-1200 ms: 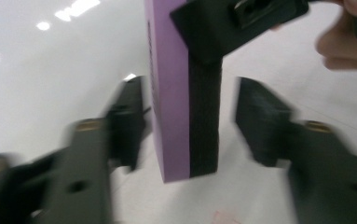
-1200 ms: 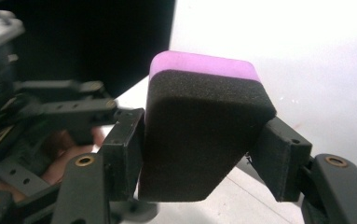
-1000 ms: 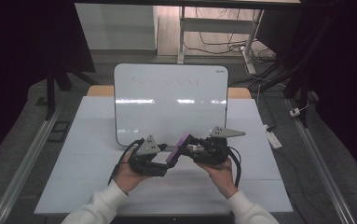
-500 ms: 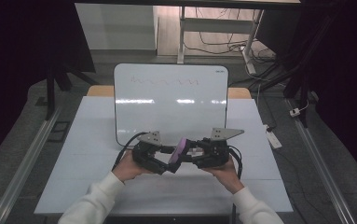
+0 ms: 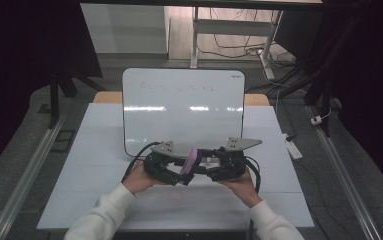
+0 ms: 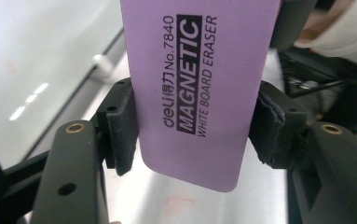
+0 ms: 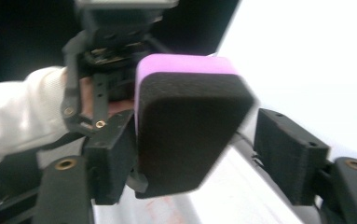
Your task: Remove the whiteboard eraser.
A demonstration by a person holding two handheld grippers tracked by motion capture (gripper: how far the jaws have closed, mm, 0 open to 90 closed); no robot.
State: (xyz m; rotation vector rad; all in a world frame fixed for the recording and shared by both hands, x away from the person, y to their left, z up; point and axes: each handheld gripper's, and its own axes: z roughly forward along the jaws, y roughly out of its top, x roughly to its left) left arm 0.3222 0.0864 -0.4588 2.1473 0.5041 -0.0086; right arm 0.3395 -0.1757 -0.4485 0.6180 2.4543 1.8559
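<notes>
At the bottom centre of the high view, two white sleeves come in from the lower edge, and the person's hands hold the left gripper [image 5: 179,169] and the right gripper [image 5: 206,167] nose to nose just above the white table [image 5: 94,195], with a purple eraser [image 5: 191,160] between them. In the left gripper view the eraser [image 6: 199,88] stands upright in the middle of the frame, its printed purple back reading "MAGNETIC WHITE BOARD ERASER", and both black pads press against its long edges, so this tool is clamped on it. In the right gripper view the eraser's dark felt face [image 7: 185,135] sits in the centre; the pad at lower left seems to touch it, while the pad at lower right stands apart from it with a clear gap, so this tool is spread wide around the eraser rather than gripping it. Just beyond the grippers in the high view, a whiteboard [image 5: 184,107] lies across the middle of the table, its near edge close to them, with a faint wavy line drawn near its top. Farther up the frame the grey floor carries metal rails at left and right, a white power strip [image 5: 294,148] at right, loose cables, and desk legs at top centre against a dark surround.
</notes>
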